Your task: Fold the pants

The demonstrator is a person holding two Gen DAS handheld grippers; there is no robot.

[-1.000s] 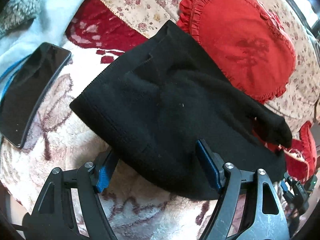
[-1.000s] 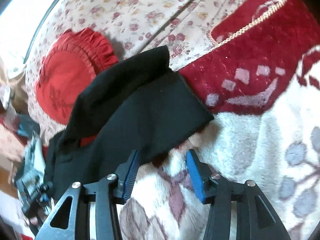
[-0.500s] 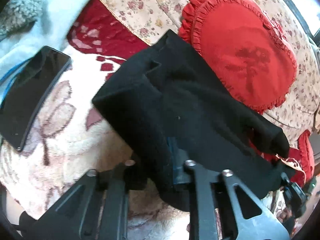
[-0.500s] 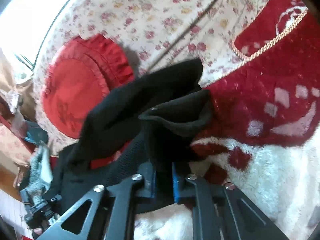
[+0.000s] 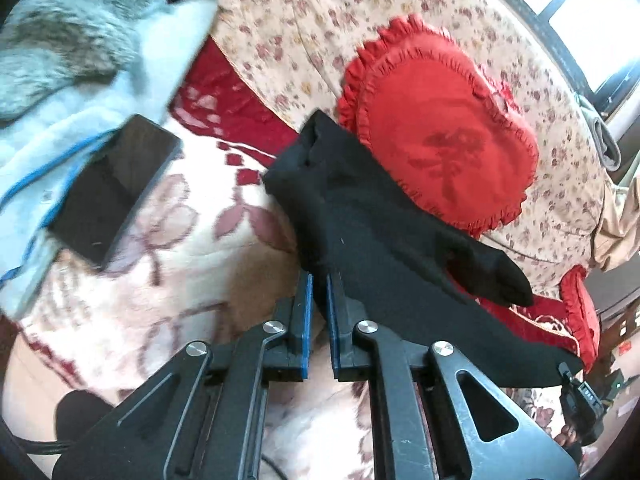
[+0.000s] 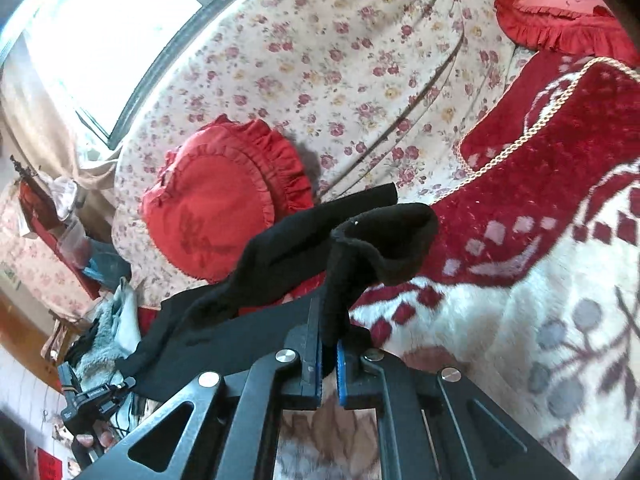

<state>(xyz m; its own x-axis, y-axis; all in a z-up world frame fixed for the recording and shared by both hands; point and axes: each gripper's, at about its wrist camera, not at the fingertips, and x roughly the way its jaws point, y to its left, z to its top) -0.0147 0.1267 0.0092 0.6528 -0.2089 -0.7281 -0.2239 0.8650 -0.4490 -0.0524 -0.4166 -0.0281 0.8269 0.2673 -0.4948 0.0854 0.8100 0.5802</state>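
Black pants (image 5: 380, 232) are lifted off a red-and-cream plush blanket (image 5: 168, 264) on a bed. My left gripper (image 5: 318, 280) is shut on one edge of the pants, the cloth pinched between its blue pads and draping away to the right. In the right wrist view the same black pants (image 6: 320, 240) rise from my right gripper (image 6: 328, 320), which is shut on another edge, the fabric curling over above the jaws. Both held edges hang clear of the blanket (image 6: 520, 320).
A heart-shaped red ruffled cushion (image 5: 440, 148) leans on a floral cover (image 5: 304, 32) behind the pants. A dark phone (image 5: 112, 188) lies at left beside a pale blue fleece (image 5: 80, 100) and grey fur. A second red cushion (image 6: 560, 16) sits far right. Clutter (image 6: 100, 320) lies past the bed edge.
Both grippers went from wide open around the pants' edges to shut on the cloth. Both then rose, pulling the pants up off the blanket and bunching them.
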